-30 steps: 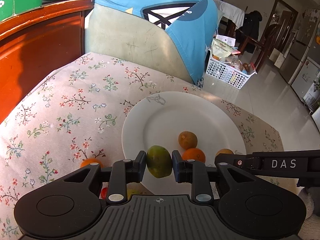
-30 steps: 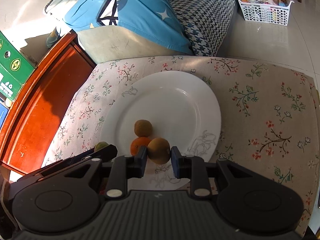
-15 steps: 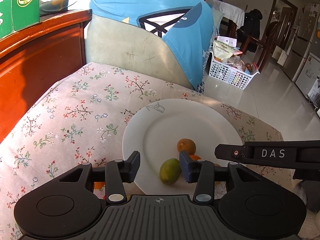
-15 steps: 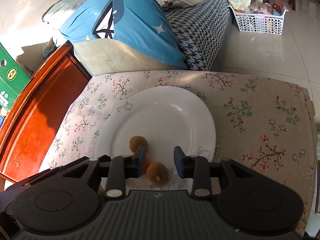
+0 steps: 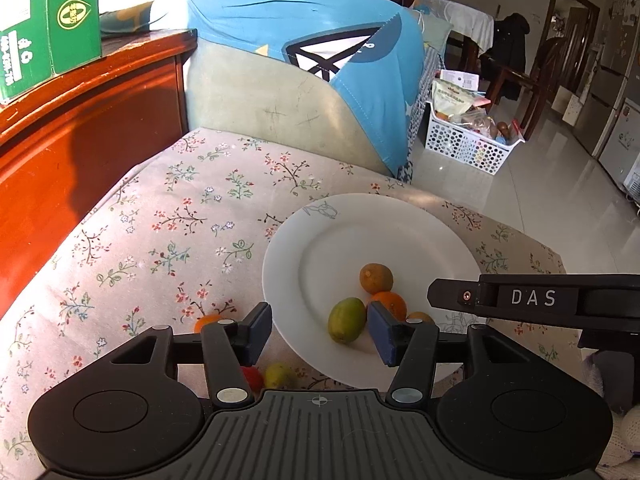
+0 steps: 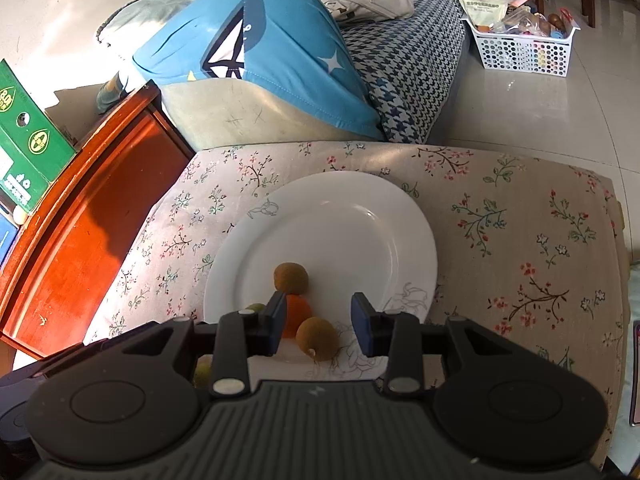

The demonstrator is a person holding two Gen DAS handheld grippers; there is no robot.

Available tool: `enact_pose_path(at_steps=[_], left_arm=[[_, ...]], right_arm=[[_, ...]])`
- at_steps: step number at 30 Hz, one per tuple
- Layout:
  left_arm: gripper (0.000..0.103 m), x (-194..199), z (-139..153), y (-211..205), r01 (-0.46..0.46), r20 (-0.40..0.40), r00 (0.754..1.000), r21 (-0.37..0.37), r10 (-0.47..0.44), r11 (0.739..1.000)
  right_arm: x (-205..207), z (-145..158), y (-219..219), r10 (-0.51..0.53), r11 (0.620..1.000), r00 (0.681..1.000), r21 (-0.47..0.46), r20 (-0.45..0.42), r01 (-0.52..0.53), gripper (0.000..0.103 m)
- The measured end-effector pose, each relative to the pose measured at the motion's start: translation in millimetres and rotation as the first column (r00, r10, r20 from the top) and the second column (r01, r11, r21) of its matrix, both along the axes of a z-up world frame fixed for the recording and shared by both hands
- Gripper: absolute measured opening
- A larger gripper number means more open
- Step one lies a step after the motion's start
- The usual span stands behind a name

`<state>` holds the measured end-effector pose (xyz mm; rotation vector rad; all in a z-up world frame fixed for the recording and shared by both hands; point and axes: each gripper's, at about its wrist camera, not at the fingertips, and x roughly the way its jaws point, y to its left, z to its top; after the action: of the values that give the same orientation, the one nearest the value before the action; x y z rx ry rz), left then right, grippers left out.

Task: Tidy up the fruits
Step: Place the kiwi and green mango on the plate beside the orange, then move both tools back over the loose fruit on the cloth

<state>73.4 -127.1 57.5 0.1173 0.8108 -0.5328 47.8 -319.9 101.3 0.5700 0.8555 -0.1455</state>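
Note:
A white plate [image 5: 400,232] [image 6: 360,216] sits on the floral cloth. On its near part lie a green fruit [image 5: 346,319], an orange [image 5: 388,305] [image 6: 297,315], a brown round fruit [image 5: 375,277] [image 6: 290,277] and a brown kiwi [image 6: 317,337]. My left gripper [image 5: 320,334] is open above the green fruit, holding nothing. My right gripper [image 6: 318,329] is open above the kiwi, holding nothing. Its side also shows in the left wrist view, at the right. Off the plate lie an orange [image 5: 208,321], a red fruit [image 5: 253,378] and a yellow-green fruit [image 5: 279,375].
A red wooden cabinet [image 5: 80,152] with a green box [image 5: 48,20] stands on the left. A sofa with a blue cushion [image 5: 312,52] is behind the cloth. A white basket [image 5: 468,144] stands on the tiled floor on the right.
Both grippers opened and drew back. The green fruit left the left gripper and the kiwi left the right gripper; both now lie on the plate.

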Motion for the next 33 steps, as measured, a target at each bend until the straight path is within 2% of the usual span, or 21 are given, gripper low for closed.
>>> enact_pose_path(at_steps=[8,19,33], left_arm=[[0.053,-11.2,6.7,31.5,-0.055,0.000,0.998,-0.002,0.055,0.998],[0.053,-23.1,9.6,78.1,-0.147,-0.008,0.989,-0.014,0.147,0.989],[0.053,-48.7,-14.7,113.7,-0.164,-0.045,0.985,0.045,0.166,0.985]], right_arm=[[-10.5,8.3,16.4,0.057,0.998,0.998,-0.041,0.030,-0.056,0.037],[-31.6,3.1,42.0,0.109,0.994,0.993,0.002,0.032,-0.109,0.037],[-39.6,-8.4,82.6,0.222,0.975,0.975,0.006,0.021,-0.222,0.037]])
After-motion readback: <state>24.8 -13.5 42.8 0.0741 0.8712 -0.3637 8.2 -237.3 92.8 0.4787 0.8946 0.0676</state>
